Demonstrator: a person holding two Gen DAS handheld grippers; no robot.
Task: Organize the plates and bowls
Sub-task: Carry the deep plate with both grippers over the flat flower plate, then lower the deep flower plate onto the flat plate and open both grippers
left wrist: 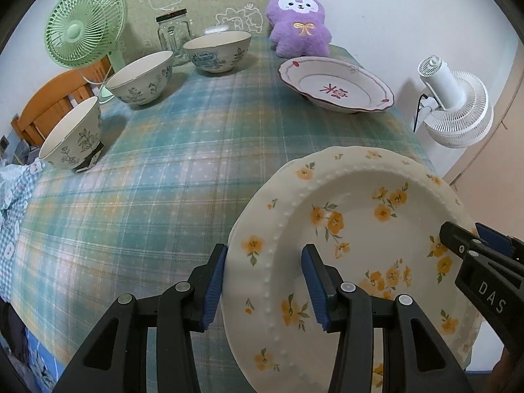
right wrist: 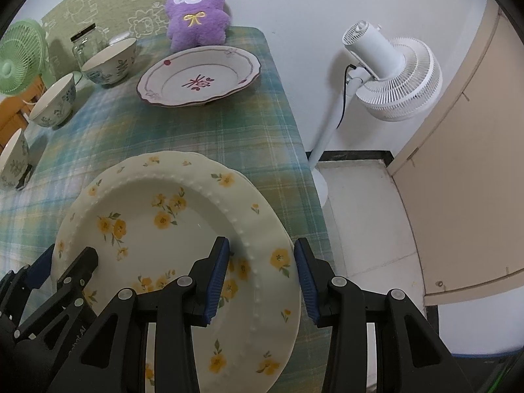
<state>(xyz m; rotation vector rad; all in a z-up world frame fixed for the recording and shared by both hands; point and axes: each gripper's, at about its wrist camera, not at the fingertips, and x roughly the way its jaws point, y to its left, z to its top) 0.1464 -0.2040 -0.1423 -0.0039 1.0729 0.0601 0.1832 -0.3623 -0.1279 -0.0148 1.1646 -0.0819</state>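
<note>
Two claws bracket a yellow-flowered plate (left wrist: 353, 229) at the tabletop's (left wrist: 157, 196) near right corner: the left claw (left wrist: 263, 281) straddles its left rim, the right claw (right wrist: 262, 278) its right rim, each spread with pads either side of the rim. The round plate lies face up, near flat; whether it rests on the cloth is unclear.

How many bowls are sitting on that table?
3, in a curved row along the left side of the table: the near bowl by the edge, the middle bowl beside the green fan, and the far bowl in front of the glass jar.
</note>
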